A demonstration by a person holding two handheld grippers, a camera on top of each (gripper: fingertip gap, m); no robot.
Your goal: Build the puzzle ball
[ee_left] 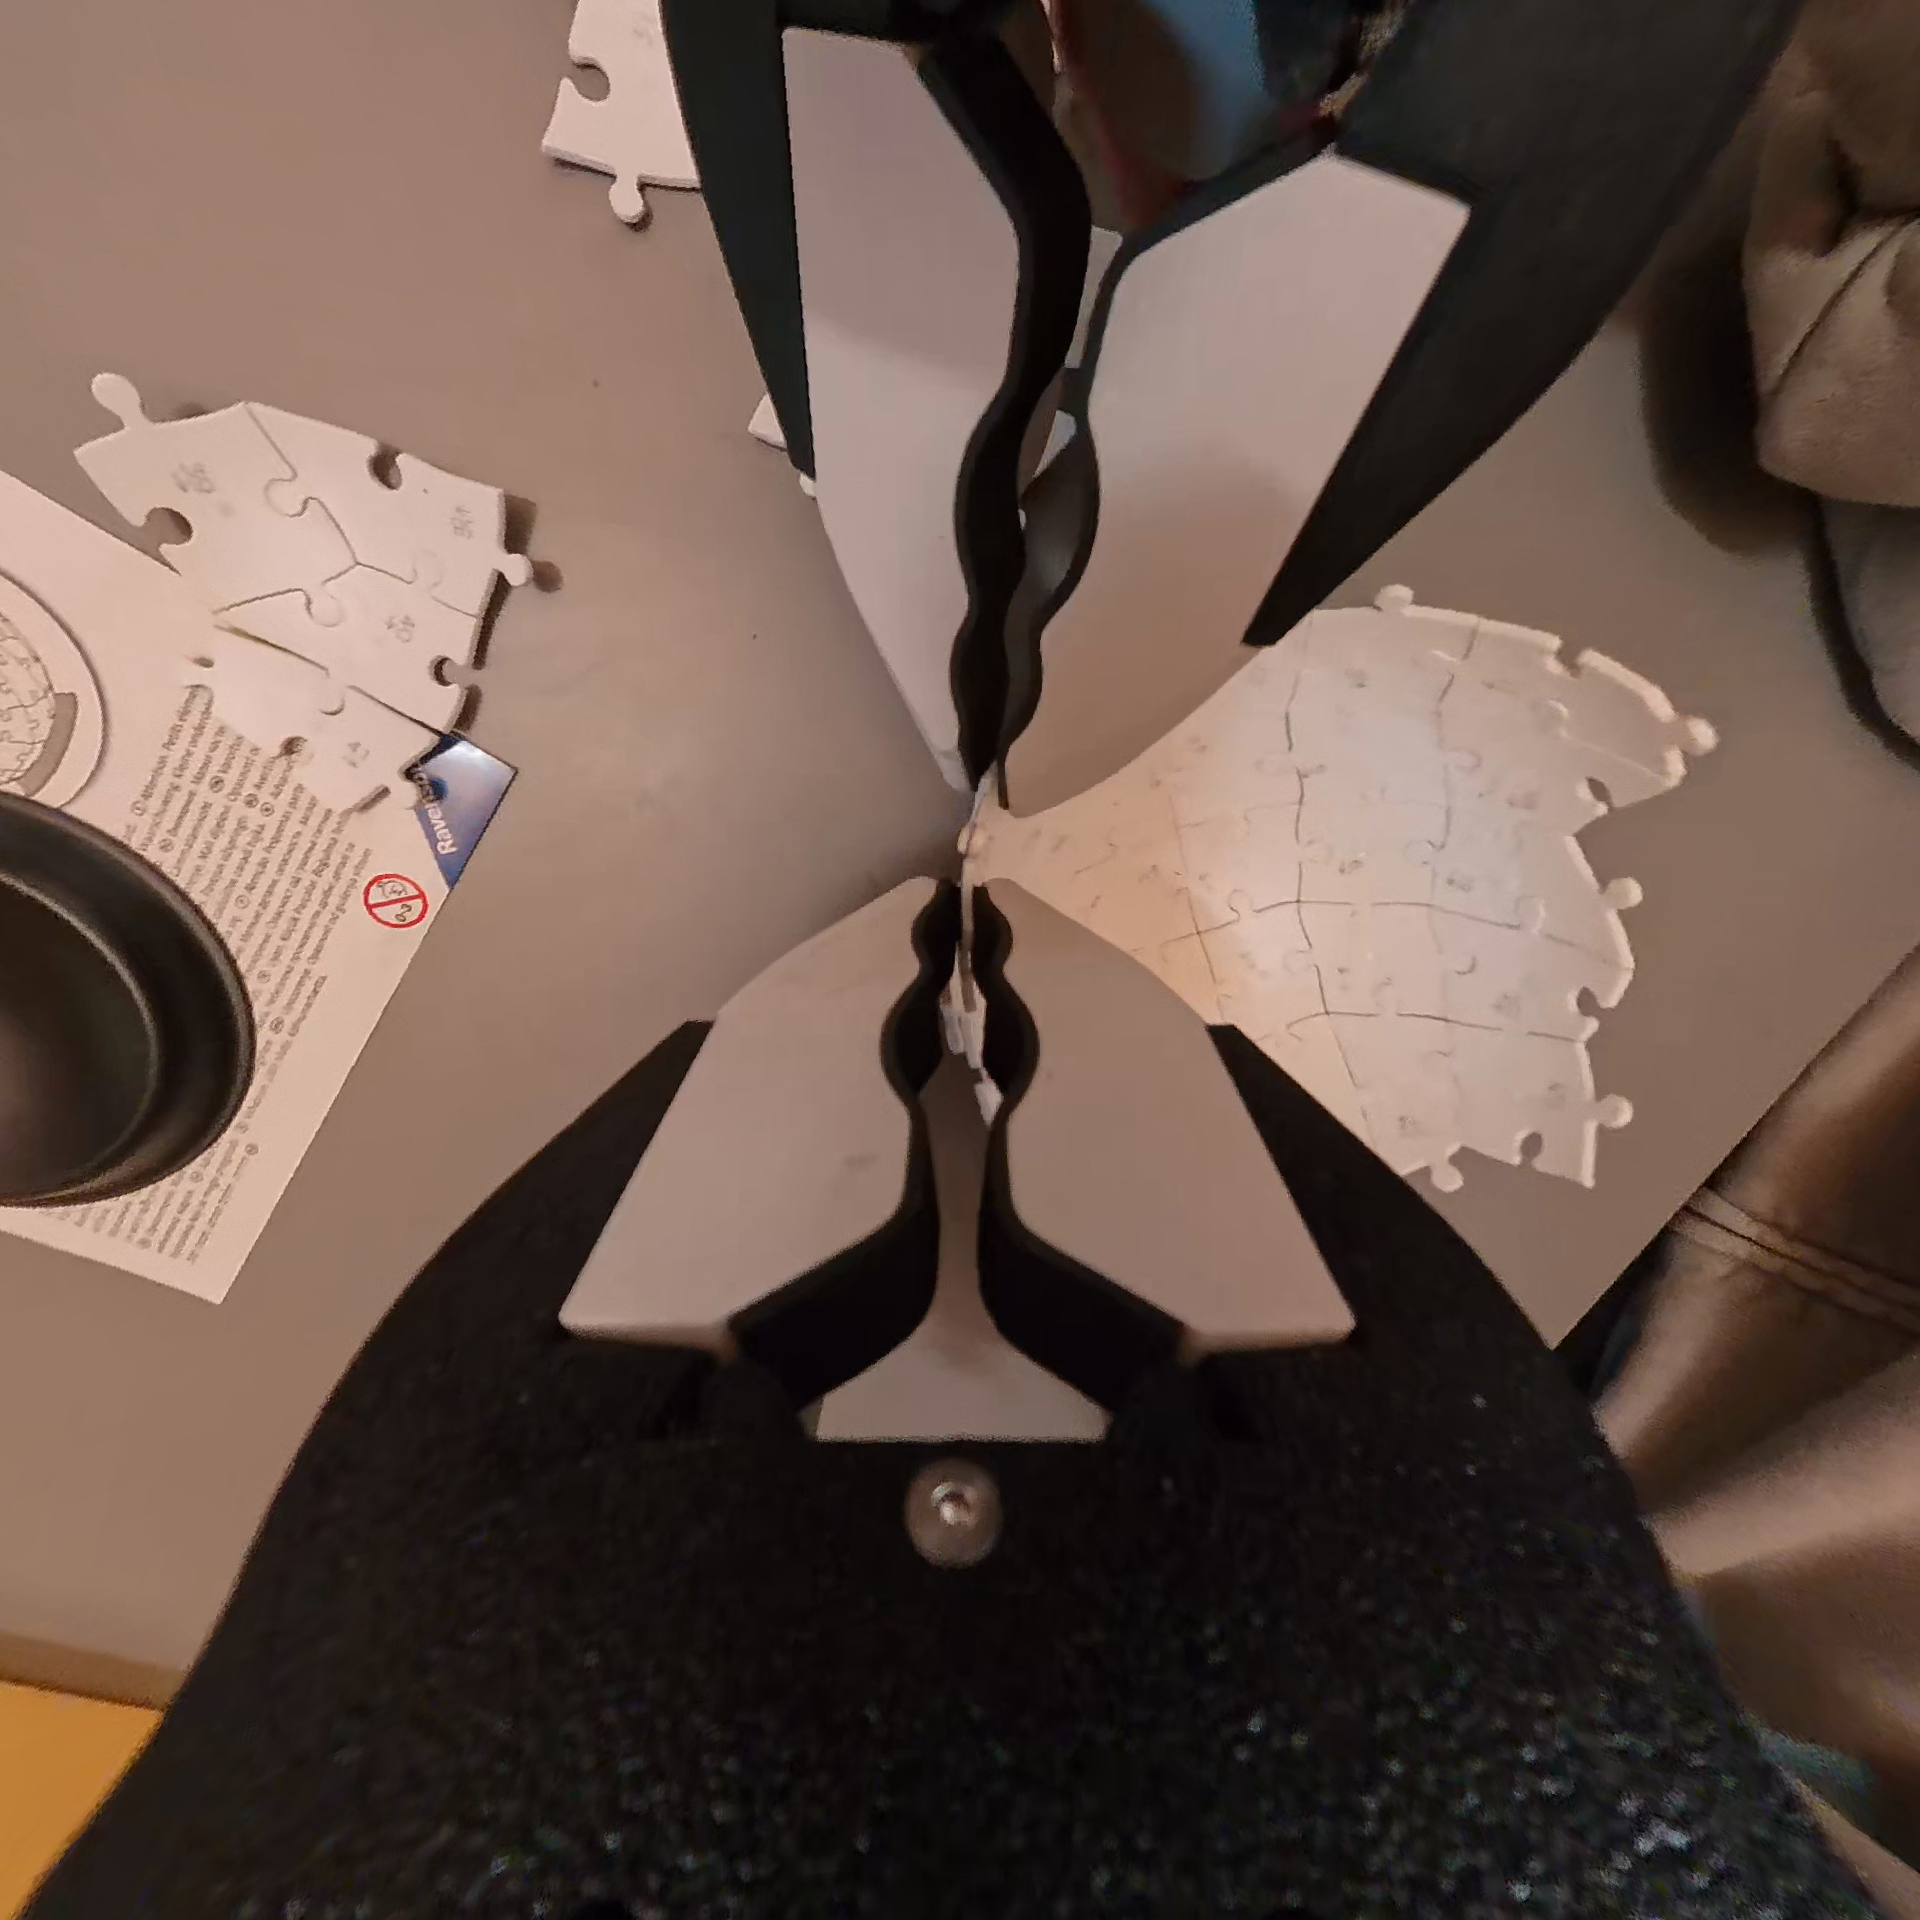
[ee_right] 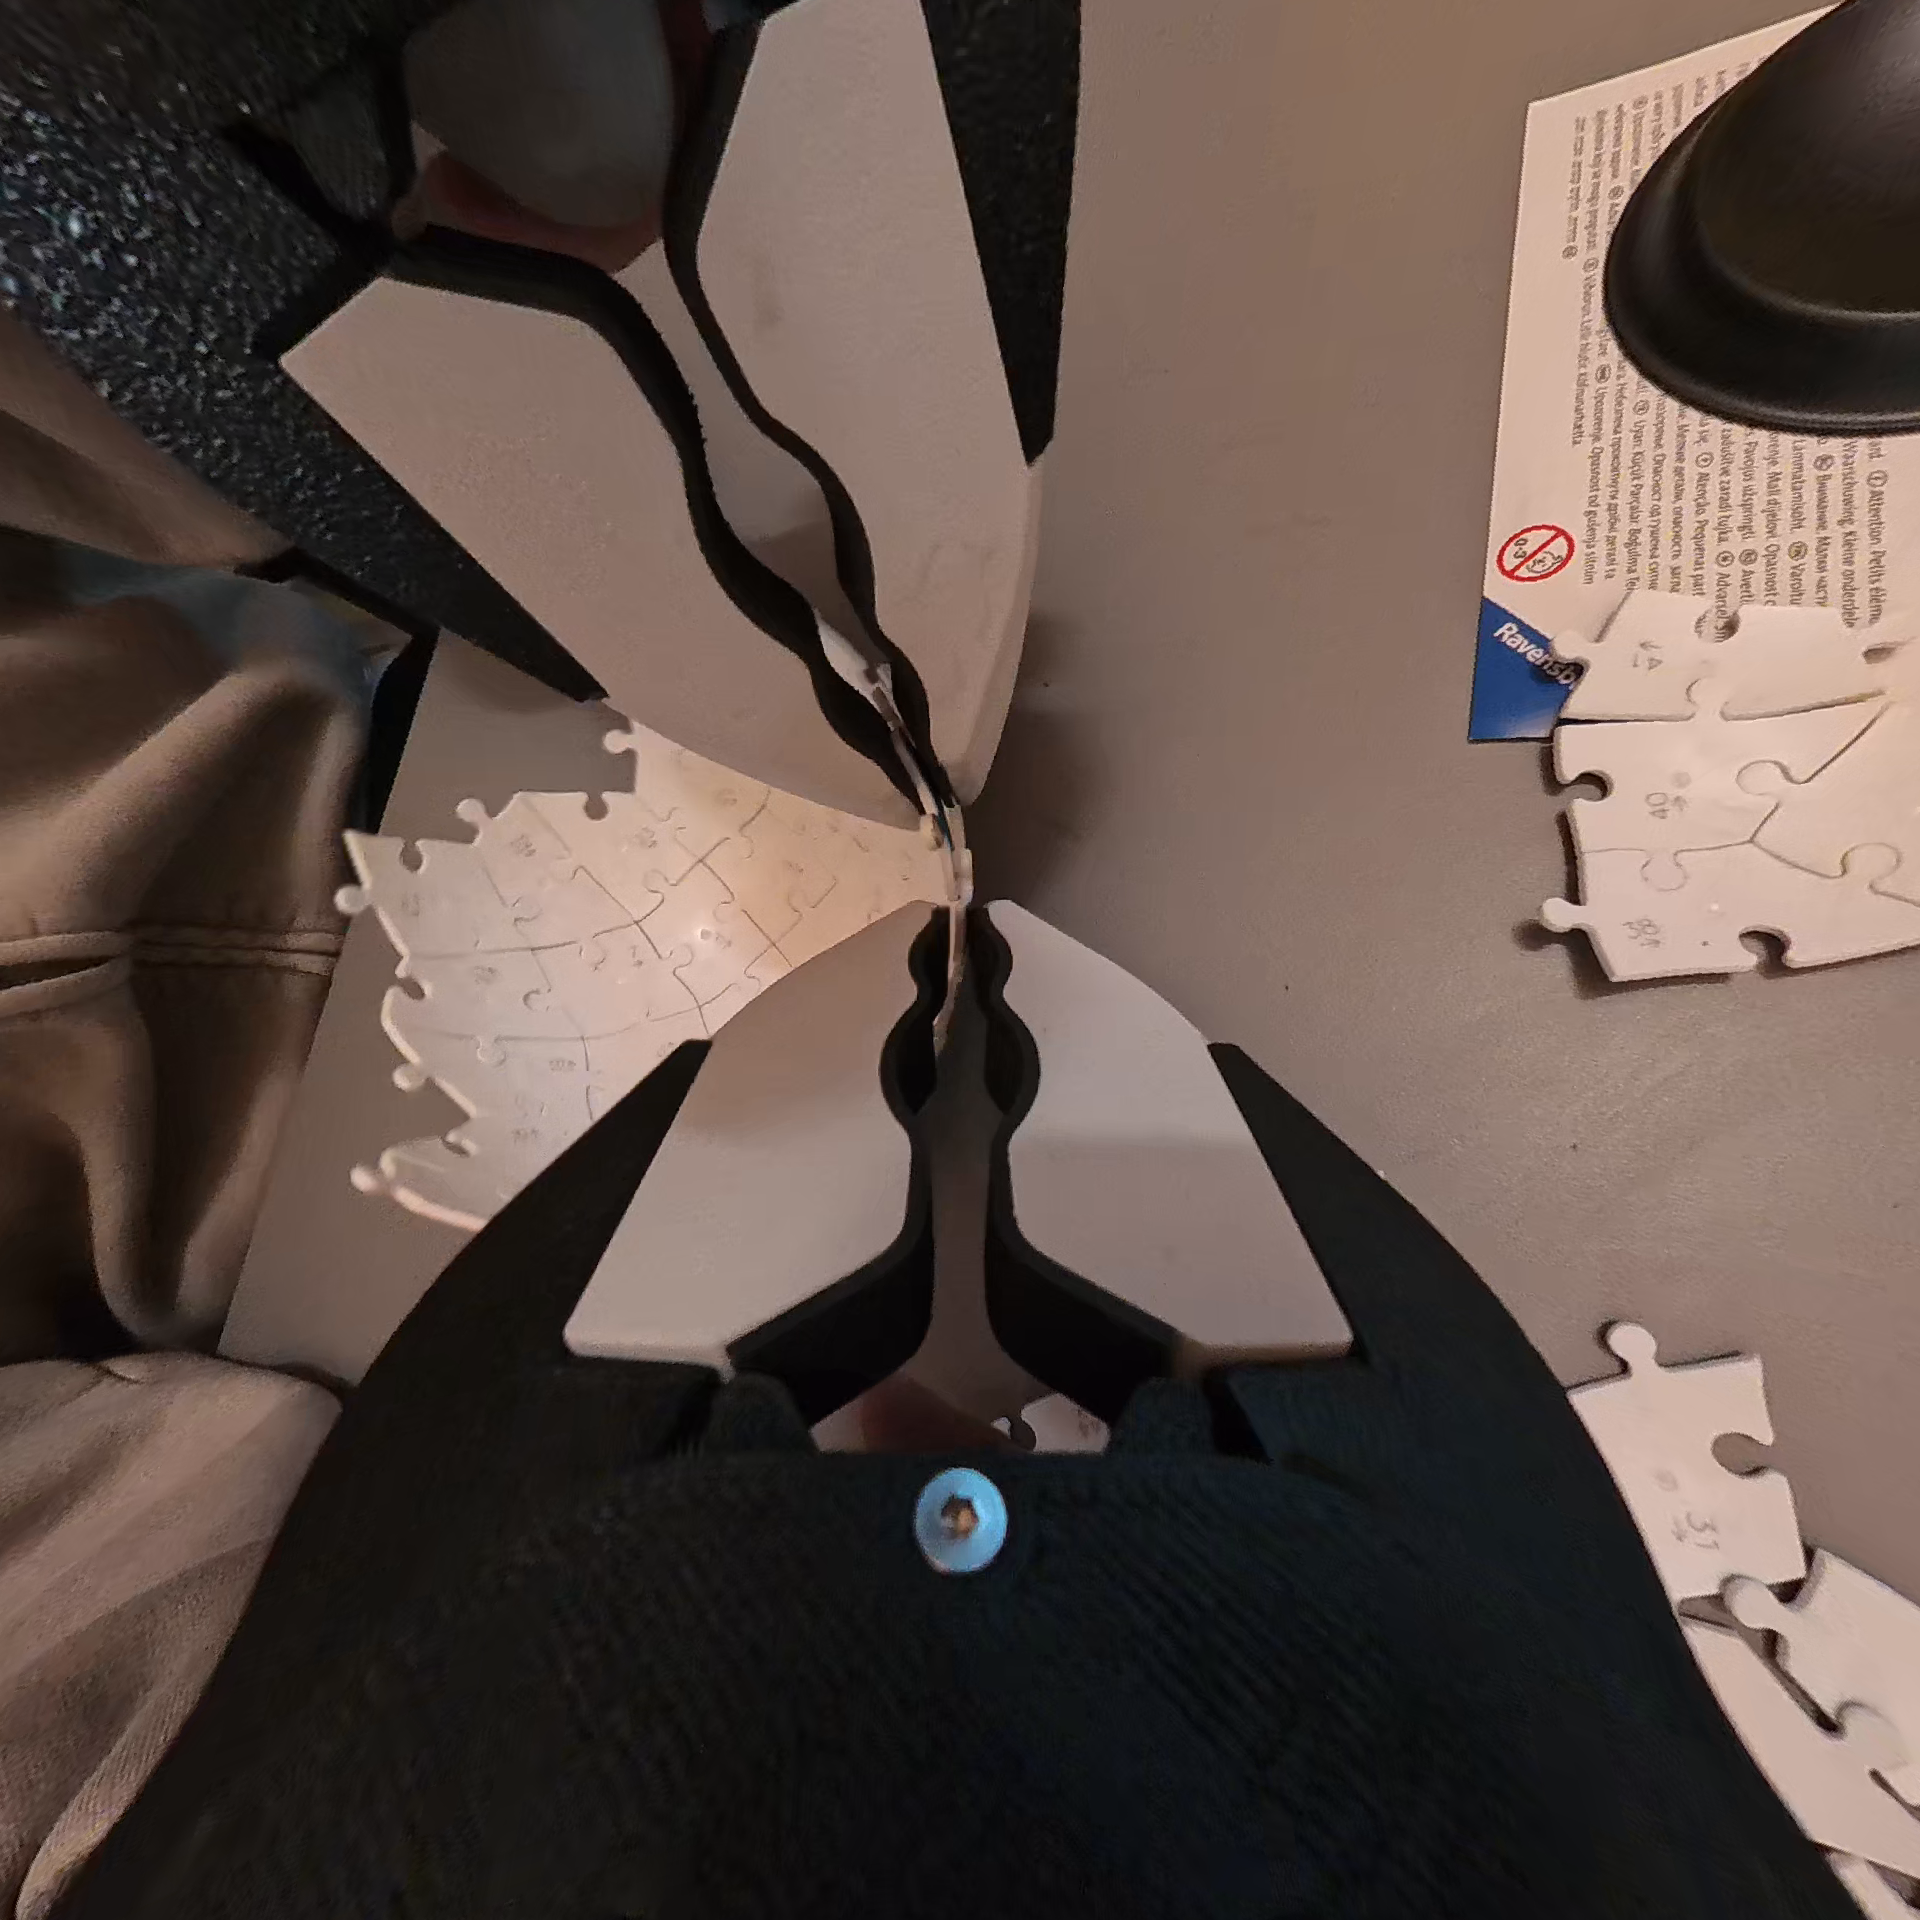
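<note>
black bowl [ee_left: 94,1008] cut off at edge, leaflet [ee_left: 260,997] partly covered

- Looks like a home living space here: a plain grey tabletop [ee_left: 644,727] used as a hobby surface.
- Brown leather-like upholstery [ee_left: 1787,1340] sits right at the table's edge, with soft tan fabric [ee_right: 156,935] bunched beside it, either clothing or a throw, hard to say which.
- A printed instruction leaflet [ee_left: 260,1029] lies flat, a round black stand [ee_left: 94,1008] resting on it.
- White joined puzzle pieces [ee_right: 1745,831] are scattered about the table.
- Warm, dim indoor lighting throughout.
</note>
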